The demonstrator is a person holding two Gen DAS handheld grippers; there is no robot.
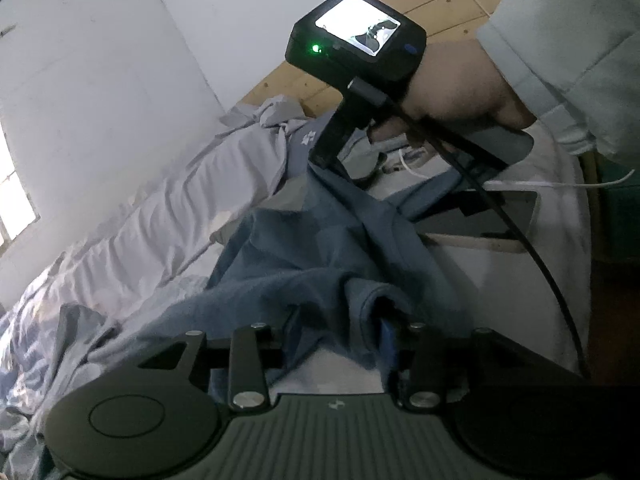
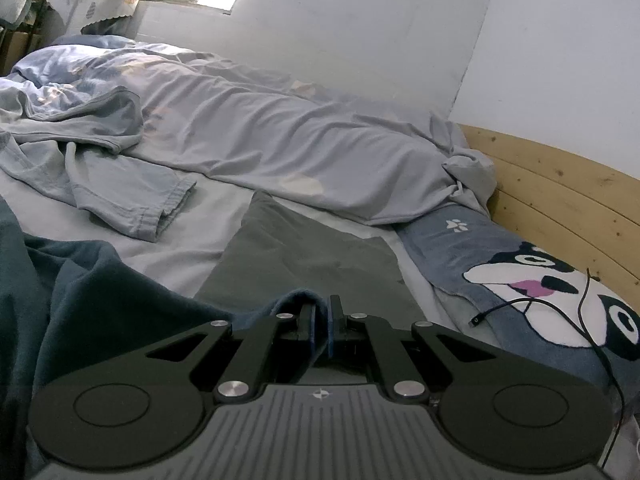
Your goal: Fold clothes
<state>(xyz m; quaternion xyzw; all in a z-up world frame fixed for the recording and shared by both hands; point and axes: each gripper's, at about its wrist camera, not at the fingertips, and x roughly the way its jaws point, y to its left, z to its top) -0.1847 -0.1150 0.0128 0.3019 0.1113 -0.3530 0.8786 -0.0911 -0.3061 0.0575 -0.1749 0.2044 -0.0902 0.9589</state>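
A dark blue garment [image 1: 320, 248] lies crumpled on the bed and stretches between both grippers. In the left wrist view my left gripper [image 1: 340, 334] has its jaws apart. A fold of the blue cloth hangs loose between them, beside the blue right pad [image 1: 386, 336], and hides the left finger. Farther up, a hand [image 1: 452, 88] holds my right gripper [image 1: 320, 162], which pinches the far edge of the garment. In the right wrist view my right gripper [image 2: 321, 320] is shut on the blue garment's [image 2: 80, 300] hem.
A folded grey garment [image 2: 312, 256] lies ahead of the right gripper. A light blue garment [image 2: 120, 184] lies at the left, and a rumpled duvet [image 2: 280, 140] runs along the wall. A wooden headboard [image 2: 560, 184], a cartoon pillow [image 2: 540, 292] with a black cable [image 2: 592, 320], and a tablet [image 1: 480, 216] are at the right.
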